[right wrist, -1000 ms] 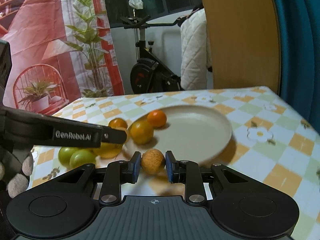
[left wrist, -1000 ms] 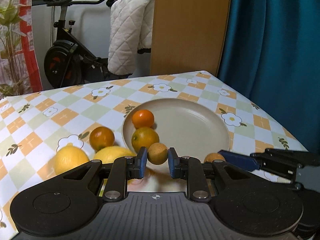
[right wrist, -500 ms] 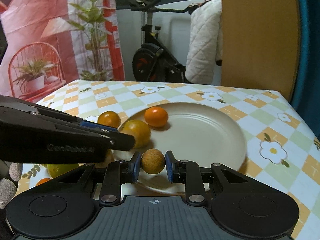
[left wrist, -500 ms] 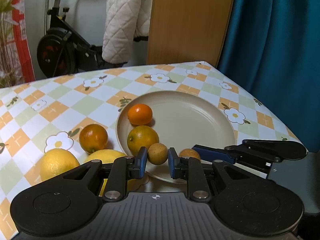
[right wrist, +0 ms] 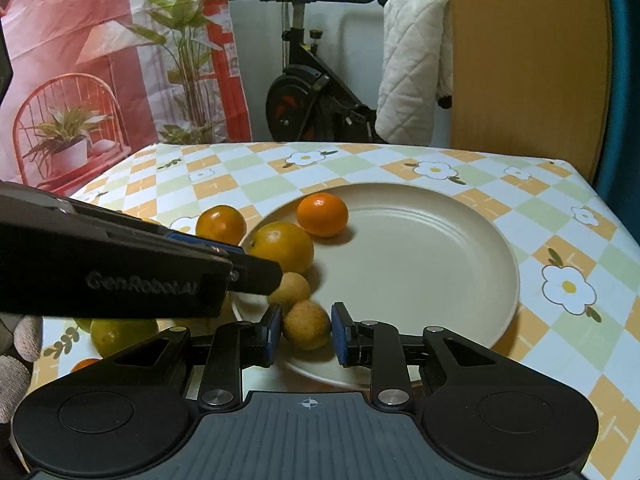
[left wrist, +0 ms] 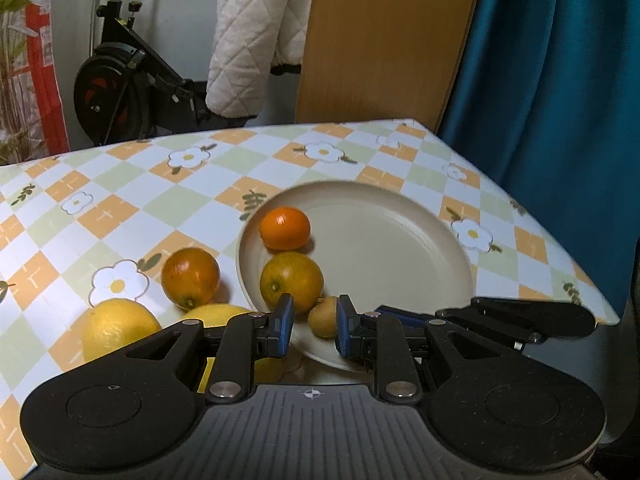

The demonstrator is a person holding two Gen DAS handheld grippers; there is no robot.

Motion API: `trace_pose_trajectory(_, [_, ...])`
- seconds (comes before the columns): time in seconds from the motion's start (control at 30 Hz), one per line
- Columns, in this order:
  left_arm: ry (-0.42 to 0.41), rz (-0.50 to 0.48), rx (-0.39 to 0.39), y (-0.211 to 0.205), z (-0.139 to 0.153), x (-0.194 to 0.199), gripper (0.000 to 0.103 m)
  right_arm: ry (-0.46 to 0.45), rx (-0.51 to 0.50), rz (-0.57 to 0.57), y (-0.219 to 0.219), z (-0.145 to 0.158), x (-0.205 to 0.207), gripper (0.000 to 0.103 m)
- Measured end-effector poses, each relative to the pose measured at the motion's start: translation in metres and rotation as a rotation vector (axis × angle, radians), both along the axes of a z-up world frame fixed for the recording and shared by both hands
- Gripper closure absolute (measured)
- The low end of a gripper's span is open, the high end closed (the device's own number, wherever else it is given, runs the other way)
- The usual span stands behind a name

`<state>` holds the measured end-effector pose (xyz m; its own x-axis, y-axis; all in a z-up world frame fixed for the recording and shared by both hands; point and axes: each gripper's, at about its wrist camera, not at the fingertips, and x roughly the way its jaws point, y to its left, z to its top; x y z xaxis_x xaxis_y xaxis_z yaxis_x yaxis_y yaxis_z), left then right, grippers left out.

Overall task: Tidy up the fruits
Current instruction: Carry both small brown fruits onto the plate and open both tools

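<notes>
A beige plate (left wrist: 400,240) (right wrist: 420,260) holds an orange mandarin (left wrist: 285,228) (right wrist: 322,215) and a yellow-orange citrus (left wrist: 291,282) (right wrist: 282,246). My left gripper (left wrist: 312,320) stands over the plate's near rim. A small tan fruit (left wrist: 324,316) (right wrist: 294,288) lies on the plate at its tips, against the right pad with a gap to the left pad. My right gripper (right wrist: 306,326) has a second small tan fruit (right wrist: 306,324) between its pads, low over the plate's near edge. Both pads still touch that fruit as the jaws begin opening.
An orange (left wrist: 190,276) and two lemons (left wrist: 118,330) (left wrist: 216,314) lie on the checked tablecloth left of the plate; a green fruit (right wrist: 120,334) sits under the left gripper. The table edge runs close on the right, by a blue curtain (left wrist: 560,100). An exercise bike stands behind.
Both grippers moved forward over the plate's near rim with their small fruits. The left one's fruit has slipped down to the plate, off the left pad.
</notes>
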<state>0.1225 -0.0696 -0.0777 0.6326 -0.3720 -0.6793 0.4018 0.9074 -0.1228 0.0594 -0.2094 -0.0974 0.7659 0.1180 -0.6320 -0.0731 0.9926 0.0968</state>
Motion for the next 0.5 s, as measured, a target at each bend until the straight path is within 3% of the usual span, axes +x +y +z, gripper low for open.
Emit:
trace_pose_trajectory(0.33, [-0.06,0.062,-0.106,0.042,0.036,-0.027,0.079,-0.054,0.11,-0.073,-0.002,0.018,-0.035,0.073])
trace_pose_trajectory(0.5, [-0.06,0.111,-0.134,0.07,0.038,-0.046,0.079,-0.071,0.104,-0.05,0.011,0.02,-0.053,0.073])
